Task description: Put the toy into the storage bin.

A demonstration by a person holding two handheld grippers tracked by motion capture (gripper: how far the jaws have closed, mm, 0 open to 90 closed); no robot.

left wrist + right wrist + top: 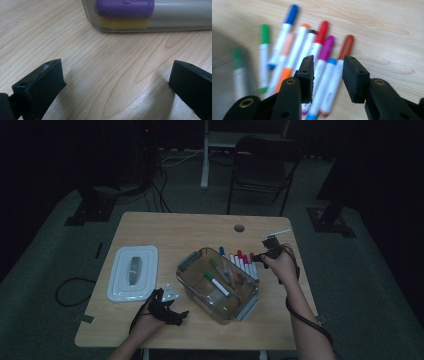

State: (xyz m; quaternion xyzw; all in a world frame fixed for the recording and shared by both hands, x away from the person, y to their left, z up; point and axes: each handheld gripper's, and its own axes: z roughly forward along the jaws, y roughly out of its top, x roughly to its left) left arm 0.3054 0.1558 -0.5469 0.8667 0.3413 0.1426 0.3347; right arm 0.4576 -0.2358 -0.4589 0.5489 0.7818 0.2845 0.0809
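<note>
**Right gripper lines up on the marker row**

Big picture first: the table (150, 225), with a clear bin (218, 285) at its centre and the white lid (133, 272) out at 9 o'clock from it. A few markers already lie inside the bin — a green-capped one (216, 283) on top.

The loose markers (244, 264) sit in a row just beside the bin at 2 o'clock, and that looks like the job: pick and drop.

Right gripper (328, 75) hovers over them, jaws part-way apart, straddling the blue-tipped marker (325, 86) and the brown one (337, 77). Two at once risks a slip — better to centre on a single barrel, grip mid-length, then close.

Left gripper (112, 85) rests on the wood at 7 o'clock from the bin, jaws wide apart, empty — well placed to steady the bin.
</note>
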